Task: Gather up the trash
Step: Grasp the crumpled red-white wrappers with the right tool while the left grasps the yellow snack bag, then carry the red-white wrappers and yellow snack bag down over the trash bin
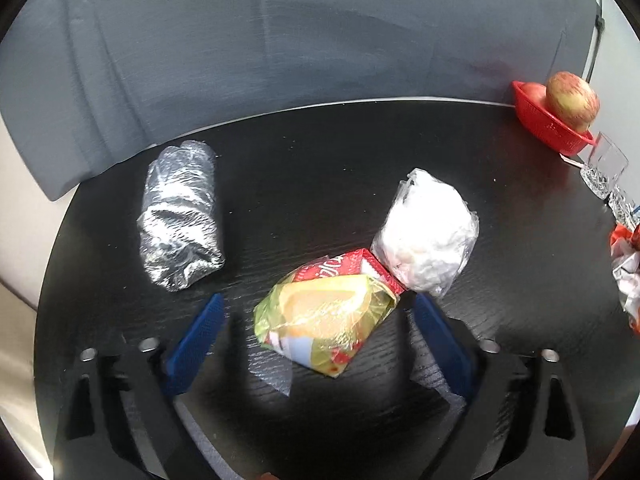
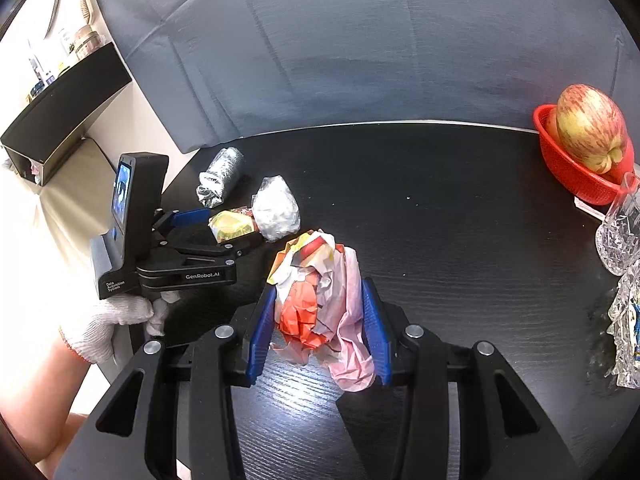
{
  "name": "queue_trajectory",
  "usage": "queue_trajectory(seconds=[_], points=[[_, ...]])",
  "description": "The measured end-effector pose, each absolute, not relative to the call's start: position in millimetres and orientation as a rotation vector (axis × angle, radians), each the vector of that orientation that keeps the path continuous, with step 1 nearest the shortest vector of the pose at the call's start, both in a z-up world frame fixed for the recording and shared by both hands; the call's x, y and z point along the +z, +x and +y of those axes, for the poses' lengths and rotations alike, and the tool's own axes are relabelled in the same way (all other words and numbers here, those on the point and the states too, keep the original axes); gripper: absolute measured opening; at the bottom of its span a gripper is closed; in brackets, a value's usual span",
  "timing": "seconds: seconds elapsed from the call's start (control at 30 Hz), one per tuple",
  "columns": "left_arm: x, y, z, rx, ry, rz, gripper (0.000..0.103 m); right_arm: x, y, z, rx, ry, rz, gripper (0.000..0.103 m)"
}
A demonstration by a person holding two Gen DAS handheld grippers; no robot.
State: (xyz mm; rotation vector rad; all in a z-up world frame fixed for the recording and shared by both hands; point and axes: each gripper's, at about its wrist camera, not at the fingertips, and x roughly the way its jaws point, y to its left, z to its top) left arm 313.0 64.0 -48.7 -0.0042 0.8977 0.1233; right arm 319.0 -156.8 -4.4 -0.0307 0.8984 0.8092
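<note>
On the black round table (image 1: 320,152) lies a yellow-green and red snack wrapper (image 1: 324,320). My left gripper (image 1: 318,300) straddles it with open jaws, and the blue pads stand clear of its sides. A white plastic-wrapped ball (image 1: 428,236) touches the wrapper's far right corner. A crumpled silver foil bag (image 1: 180,220) lies apart to the left. In the right wrist view my right gripper (image 2: 318,288) is shut on a wad of crumpled red, white and pink paper (image 2: 320,304). The left gripper (image 2: 230,228) shows there at the left, held by a gloved hand (image 2: 112,320).
A red basket (image 1: 548,128) with an apple (image 1: 572,100) stands at the table's far right edge, with cut-glass tumblers (image 2: 620,232) just in front of it. A grey upholstered seat (image 1: 280,40) rises behind the table. A black shelf (image 2: 68,112) sits at the far left.
</note>
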Motion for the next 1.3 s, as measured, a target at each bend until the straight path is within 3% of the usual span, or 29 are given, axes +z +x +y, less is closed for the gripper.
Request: queue_trajectory(seconds=[0.3,0.8,1.3], points=[[-50.2,313.5,60.1,0.096,0.018,0.888,0.066,-5.8,319.9,-157.4,0.800,-0.028,0.905,0.042],[-36.5,285.0,62.9,0.088,-0.007,0.873,0.066,-14.5,317.6,-149.0,0.809,-0.010,0.942,0.042],[3.2,199.3,64.5,0.090,-0.132,0.805,0.066,-14.4,293.7,-146.6,0.825,0.047,0.960,0.042]])
